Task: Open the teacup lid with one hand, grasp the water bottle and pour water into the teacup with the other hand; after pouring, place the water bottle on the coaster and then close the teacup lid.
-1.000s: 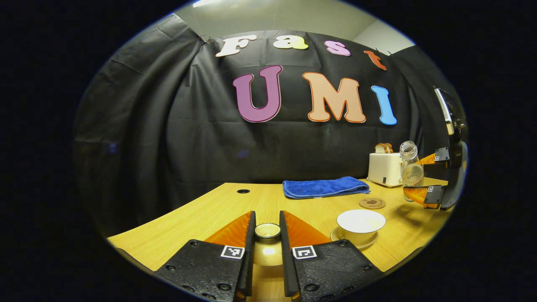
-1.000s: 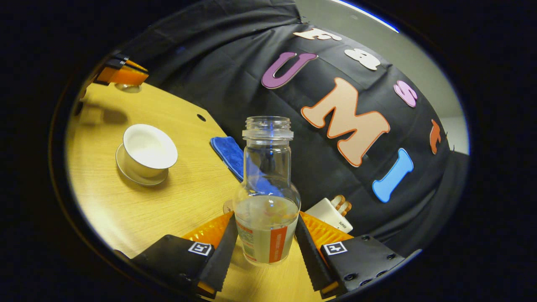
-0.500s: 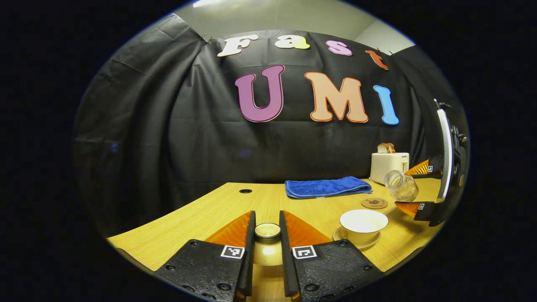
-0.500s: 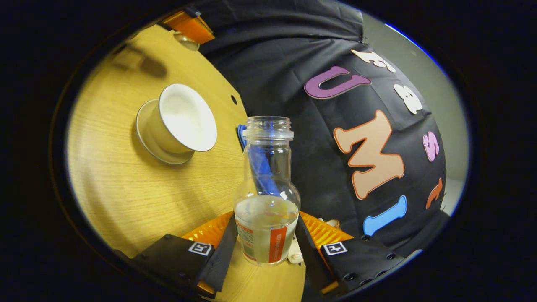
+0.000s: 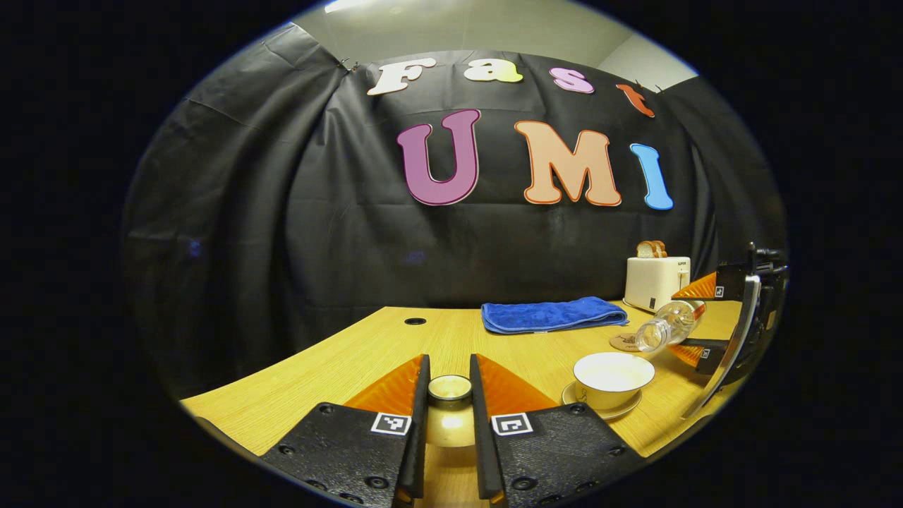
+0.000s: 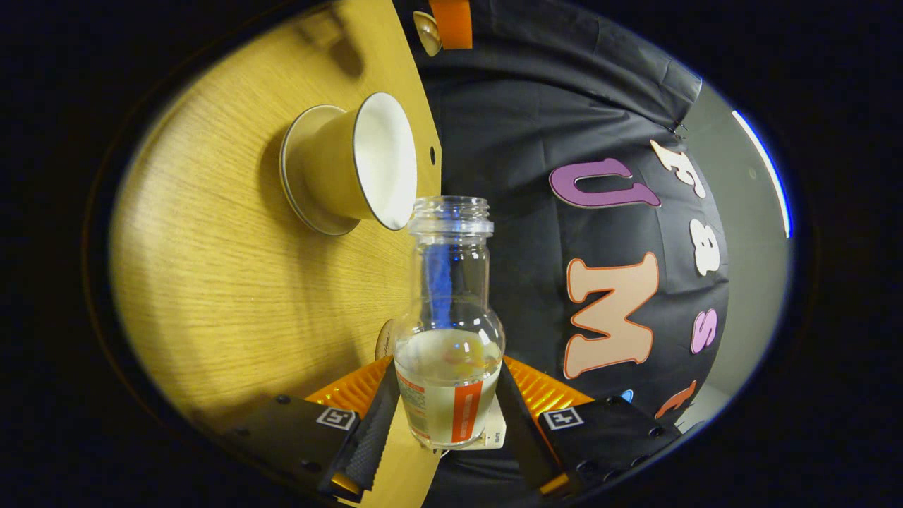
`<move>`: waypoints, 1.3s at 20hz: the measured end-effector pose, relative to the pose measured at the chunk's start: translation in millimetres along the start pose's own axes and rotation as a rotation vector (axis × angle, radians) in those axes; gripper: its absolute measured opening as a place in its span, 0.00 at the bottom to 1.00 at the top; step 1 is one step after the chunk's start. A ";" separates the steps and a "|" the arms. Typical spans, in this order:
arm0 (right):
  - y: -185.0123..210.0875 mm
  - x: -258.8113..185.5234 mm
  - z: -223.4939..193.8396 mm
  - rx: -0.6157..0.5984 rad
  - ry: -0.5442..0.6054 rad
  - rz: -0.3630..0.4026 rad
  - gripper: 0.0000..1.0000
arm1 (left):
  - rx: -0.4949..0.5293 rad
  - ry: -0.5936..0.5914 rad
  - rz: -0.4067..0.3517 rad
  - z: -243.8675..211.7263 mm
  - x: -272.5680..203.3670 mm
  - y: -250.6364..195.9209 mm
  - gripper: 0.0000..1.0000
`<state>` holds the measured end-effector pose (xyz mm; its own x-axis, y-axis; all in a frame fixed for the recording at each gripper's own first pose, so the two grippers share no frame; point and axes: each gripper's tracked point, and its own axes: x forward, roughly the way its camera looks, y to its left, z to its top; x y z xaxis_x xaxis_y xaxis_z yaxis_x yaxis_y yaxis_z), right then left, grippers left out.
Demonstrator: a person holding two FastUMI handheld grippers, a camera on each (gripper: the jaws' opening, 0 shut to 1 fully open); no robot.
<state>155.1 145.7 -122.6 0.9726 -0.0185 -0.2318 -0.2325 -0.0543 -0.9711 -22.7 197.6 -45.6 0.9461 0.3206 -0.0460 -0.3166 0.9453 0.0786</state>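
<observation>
My left gripper [image 5: 449, 368] is shut on the small round teacup lid [image 5: 450, 389], held low over the table at the left. The white teacup [image 5: 612, 372] stands lidless on its saucer to the right. My right gripper [image 6: 448, 370] is shut on the clear water bottle [image 6: 449, 331], which holds water in its lower part. The bottle [image 5: 667, 327] lies tipped almost level, its uncapped mouth close to the teacup [image 6: 353, 166] rim. I see no water running out. The round coaster [image 5: 623, 342] lies just behind the cup.
A folded blue towel [image 5: 554, 314] lies at the back of the wooden table [image 5: 338, 367]. A white toaster [image 5: 656, 281] with bread stands at the back right. A small round hole [image 5: 415, 321] is in the tabletop near the back.
My right gripper has rolled the bottle from upright to almost level and brought its mouth close to the teacup rim. The left gripper has kept still with the lid.
</observation>
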 end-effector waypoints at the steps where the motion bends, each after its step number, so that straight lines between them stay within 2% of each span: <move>1: -0.2 0.4 -0.9 -0.017 0.000 -0.001 0.82 | 0.000 0.000 0.000 0.0 -0.3 1.1 0.27; 4: -9.0 3.0 -1.5 -0.100 0.003 -0.031 0.79 | 0.000 0.000 0.001 -0.2 1.0 0.5 0.27; 14: -21.2 2.9 4.7 -0.218 -0.031 -0.061 0.82 | -0.001 0.001 0.001 -0.1 0.9 1.2 0.27; 15: -23.4 3.2 6.5 -0.244 -0.039 -0.072 0.79 | -0.002 0.001 0.000 -0.7 0.8 1.4 0.27; 19: -27.8 1.9 11.0 -0.302 -0.053 -0.088 0.79 | -0.002 0.001 0.002 -0.7 0.5 1.2 0.27; 23: -33.1 0.7 13.1 -0.351 -0.070 -0.126 0.80 | -0.003 0.001 0.003 -1.0 0.7 1.9 0.27; 26: -46.2 -9.3 21.8 -0.432 -0.094 -0.177 0.81 | -0.003 0.001 0.002 -0.6 1.3 1.8 0.27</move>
<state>156.9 170.1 -76.8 0.9890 0.1183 -0.0885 -0.0245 -0.4593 -0.8879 -22.0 199.7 -46.0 0.9453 0.3228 -0.0463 -0.3189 0.9447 0.0762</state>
